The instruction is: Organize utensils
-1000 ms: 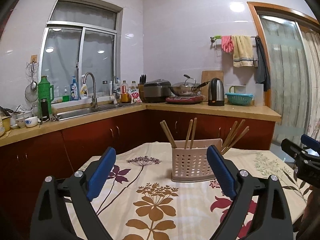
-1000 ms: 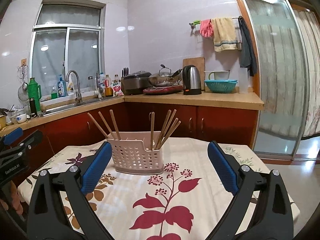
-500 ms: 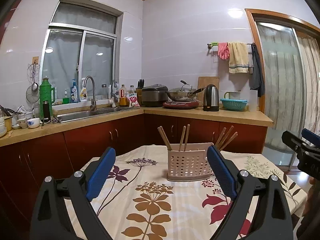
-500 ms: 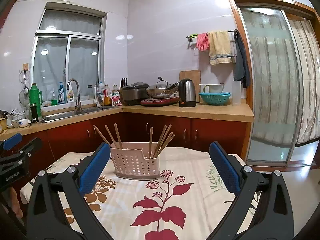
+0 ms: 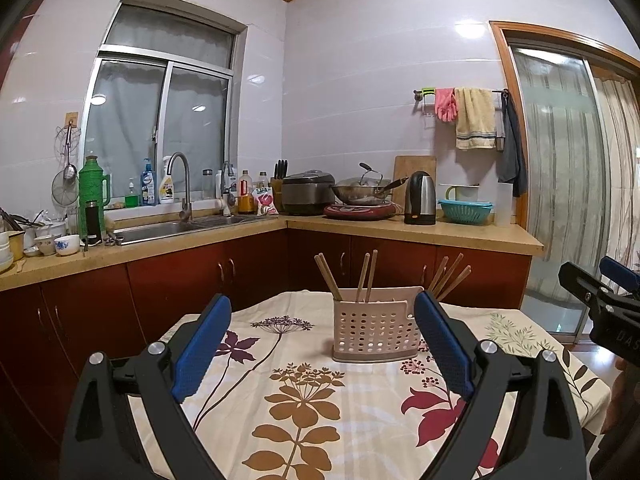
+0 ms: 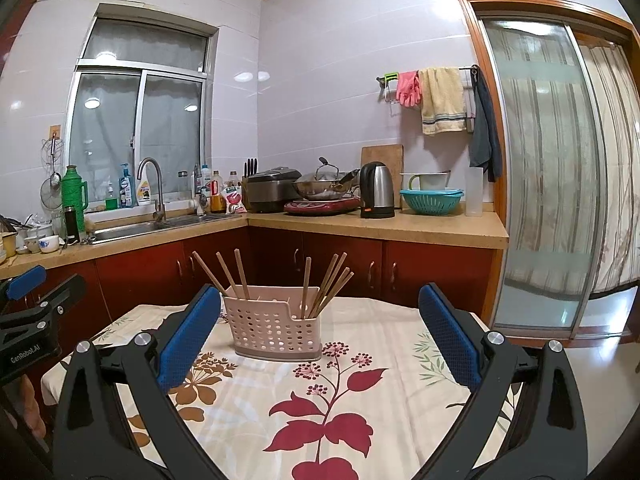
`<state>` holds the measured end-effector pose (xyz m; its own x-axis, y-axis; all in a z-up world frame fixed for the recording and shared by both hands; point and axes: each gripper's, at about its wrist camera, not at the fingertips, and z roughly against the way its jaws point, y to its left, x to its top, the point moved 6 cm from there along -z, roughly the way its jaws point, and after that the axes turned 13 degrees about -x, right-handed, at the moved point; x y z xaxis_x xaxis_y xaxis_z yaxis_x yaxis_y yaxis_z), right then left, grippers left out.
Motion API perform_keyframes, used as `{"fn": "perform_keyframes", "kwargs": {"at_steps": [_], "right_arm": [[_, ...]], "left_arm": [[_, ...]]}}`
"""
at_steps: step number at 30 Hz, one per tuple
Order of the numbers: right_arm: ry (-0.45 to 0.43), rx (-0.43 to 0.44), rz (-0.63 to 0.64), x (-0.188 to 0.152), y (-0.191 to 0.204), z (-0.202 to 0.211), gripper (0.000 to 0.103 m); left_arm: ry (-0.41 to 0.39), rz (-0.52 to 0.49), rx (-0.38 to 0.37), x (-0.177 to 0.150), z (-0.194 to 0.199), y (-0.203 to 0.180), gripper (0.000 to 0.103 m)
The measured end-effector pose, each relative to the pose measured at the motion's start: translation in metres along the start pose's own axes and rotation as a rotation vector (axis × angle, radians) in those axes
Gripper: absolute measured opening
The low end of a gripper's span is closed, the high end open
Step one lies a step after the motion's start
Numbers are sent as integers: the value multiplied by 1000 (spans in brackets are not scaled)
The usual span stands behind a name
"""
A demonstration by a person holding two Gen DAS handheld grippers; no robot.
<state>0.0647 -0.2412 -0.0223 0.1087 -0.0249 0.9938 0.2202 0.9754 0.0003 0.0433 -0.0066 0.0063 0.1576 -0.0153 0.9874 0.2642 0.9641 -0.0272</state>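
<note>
Seven or so chopsticks (image 6: 326,284) stand in the rack (image 6: 276,330) on the table (image 6: 400,364). Both grippers, left (image 5: 322,350) and right (image 6: 318,344), hover spread wide and empty. The sticks look light, stiff and slick; pinch one near its top.

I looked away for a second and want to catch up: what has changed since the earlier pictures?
Both tools, left and right, drew back from the basket, which looks smaller now, with more ceiling in view. Nothing was grasped or released. Both stay open and empty; the chopsticks and basket are unmoved on the table.
</note>
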Motion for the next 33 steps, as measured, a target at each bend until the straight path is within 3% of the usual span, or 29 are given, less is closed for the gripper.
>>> {"fn": "perform_keyframes", "kwargs": {"at_steps": [33], "right_arm": [[-3,1,0,0,0,2,97]], "left_arm": [[1,8,-9,2,4,-4,90]]}}
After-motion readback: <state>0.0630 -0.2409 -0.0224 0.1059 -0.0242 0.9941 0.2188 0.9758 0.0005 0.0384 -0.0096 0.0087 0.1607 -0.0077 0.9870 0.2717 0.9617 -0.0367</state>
